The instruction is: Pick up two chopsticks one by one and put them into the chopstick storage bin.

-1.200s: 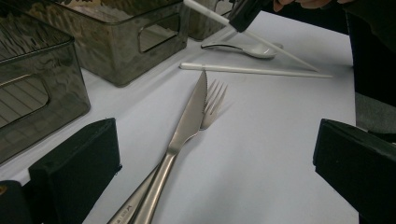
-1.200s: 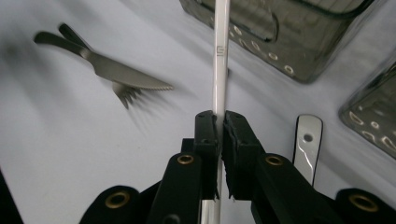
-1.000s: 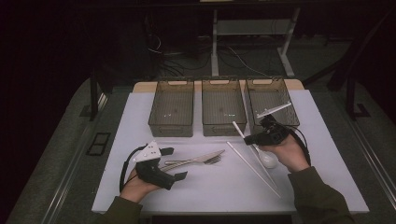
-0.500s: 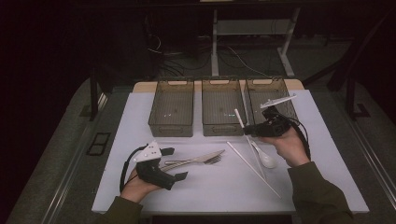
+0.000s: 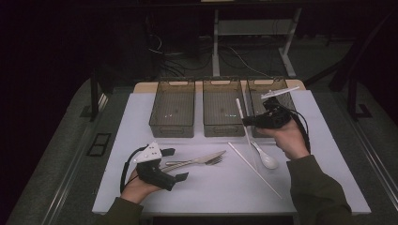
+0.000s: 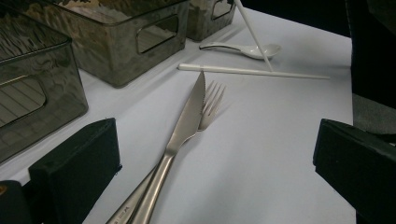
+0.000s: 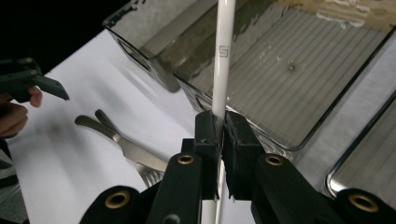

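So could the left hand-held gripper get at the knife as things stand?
Probably yes. The left hand-held gripper has open jaws, and the knife lies on the white mat just ahead, its handle between them. Nothing blocks it; only the fork lies partly underneath.

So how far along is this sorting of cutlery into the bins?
Hardly begun: the three bins look empty. The right gripper is shut on one chopstick. The other chopstick, spoon, knife and fork lie on the table beside the open left gripper.
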